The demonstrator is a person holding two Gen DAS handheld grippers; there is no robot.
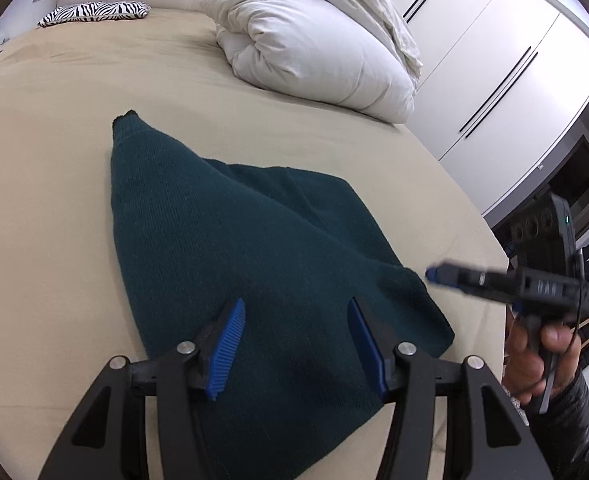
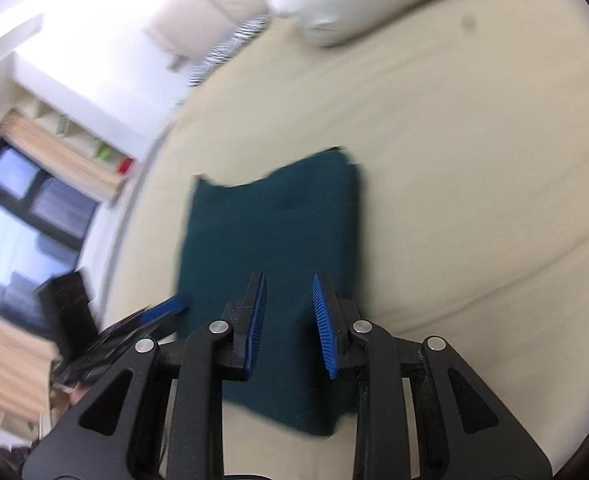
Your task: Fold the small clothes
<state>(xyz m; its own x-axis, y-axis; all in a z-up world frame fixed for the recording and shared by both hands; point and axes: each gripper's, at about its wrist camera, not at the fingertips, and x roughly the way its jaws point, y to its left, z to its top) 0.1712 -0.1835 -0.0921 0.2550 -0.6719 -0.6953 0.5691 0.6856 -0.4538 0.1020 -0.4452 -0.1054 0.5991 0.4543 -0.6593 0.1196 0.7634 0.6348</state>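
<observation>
The dark green knit garment (image 1: 246,264) lies partly folded on the bed (image 1: 54,184). Both grippers, left (image 1: 294,344) and right (image 2: 288,320), hover with fingers released, empty. Next, likely regrasp the edge at 5 o'clock.

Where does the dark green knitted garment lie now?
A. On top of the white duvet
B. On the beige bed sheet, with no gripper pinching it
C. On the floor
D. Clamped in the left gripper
B: the green garment lies on the beige sheet; both the left gripper and the right gripper are open above it.
</observation>
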